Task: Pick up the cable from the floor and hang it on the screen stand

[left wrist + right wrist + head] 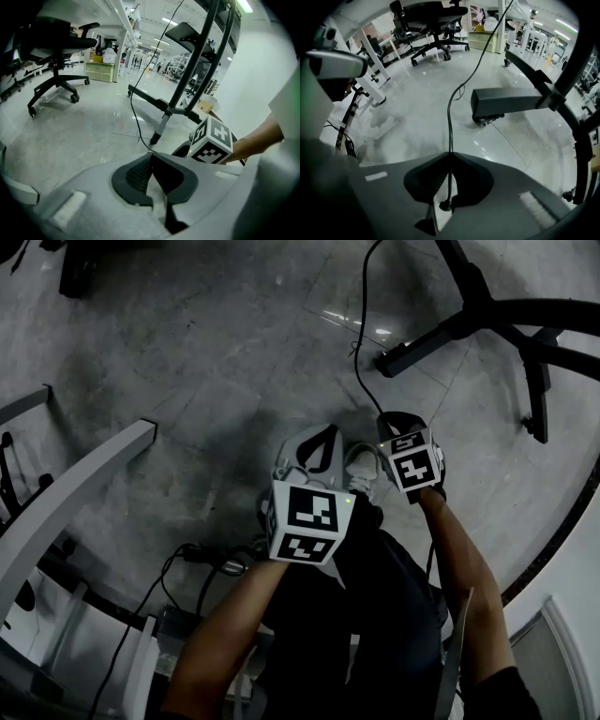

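A thin black cable (pixel 357 352) rises from my right gripper (pixel 392 420) across the grey floor toward the top of the head view. In the right gripper view the cable (pixel 451 117) enters the shut jaws of the right gripper (pixel 450 154), and its plug end sits between the pads. The left gripper (pixel 323 439) hangs just left of the right one. Its jaws are shut (pixel 150 157) with nothing seen between the pads; the cable (pixel 132 105) runs down behind their tip. The black screen stand (pixel 487 315) spreads its legs at the upper right, also seen as the stand (pixel 187 79) and its foot (pixel 511 101).
A white table frame (pixel 66 493) stands at the left, with loose cables (pixel 206 559) on the floor beside it. The person's shoe (pixel 361 465) is under the grippers. Black office chairs (pixel 56 51) (pixel 436 18) stand farther off. A white wall edge (pixel 562 549) curves at the right.
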`<control>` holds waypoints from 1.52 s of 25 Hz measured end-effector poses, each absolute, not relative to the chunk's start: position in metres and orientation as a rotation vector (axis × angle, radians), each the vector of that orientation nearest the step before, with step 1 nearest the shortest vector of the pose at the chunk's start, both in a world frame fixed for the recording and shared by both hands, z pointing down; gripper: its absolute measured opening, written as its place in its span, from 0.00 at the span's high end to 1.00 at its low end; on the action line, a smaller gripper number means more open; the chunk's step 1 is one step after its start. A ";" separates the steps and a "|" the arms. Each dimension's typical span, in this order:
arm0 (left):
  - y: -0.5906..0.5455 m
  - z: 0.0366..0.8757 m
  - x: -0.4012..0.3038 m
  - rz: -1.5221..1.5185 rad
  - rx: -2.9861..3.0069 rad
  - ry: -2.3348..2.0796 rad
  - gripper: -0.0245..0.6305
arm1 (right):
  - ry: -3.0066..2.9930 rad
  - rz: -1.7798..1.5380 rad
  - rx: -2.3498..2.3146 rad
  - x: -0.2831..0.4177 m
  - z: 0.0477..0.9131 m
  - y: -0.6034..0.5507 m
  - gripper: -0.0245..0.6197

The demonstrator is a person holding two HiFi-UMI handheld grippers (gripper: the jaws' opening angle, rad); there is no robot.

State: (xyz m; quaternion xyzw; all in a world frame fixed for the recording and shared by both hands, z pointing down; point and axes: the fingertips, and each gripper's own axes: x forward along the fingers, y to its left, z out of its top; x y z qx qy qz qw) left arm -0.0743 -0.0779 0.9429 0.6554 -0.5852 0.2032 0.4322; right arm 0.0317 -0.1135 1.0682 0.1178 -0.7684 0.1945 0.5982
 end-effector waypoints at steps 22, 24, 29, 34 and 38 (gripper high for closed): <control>-0.058 0.666 -0.052 0.573 1.963 -1.494 0.96 | -2.050 0.109 0.485 0.038 0.749 -0.086 0.92; -0.067 0.638 -0.046 0.575 2.018 -1.499 0.96 | -2.068 0.049 0.529 0.044 0.713 -0.095 0.92; -0.083 0.550 -0.031 0.542 2.150 -1.516 0.96 | -2.096 -0.162 0.615 0.066 0.606 -0.114 0.92; -0.103 0.471 -0.009 0.580 2.301 -1.511 0.96 | -2.099 -0.352 0.721 0.089 0.493 -0.135 0.92; -0.126 0.416 0.008 0.571 2.388 -1.533 0.96 | -2.116 -0.461 0.859 0.104 0.392 -0.162 0.92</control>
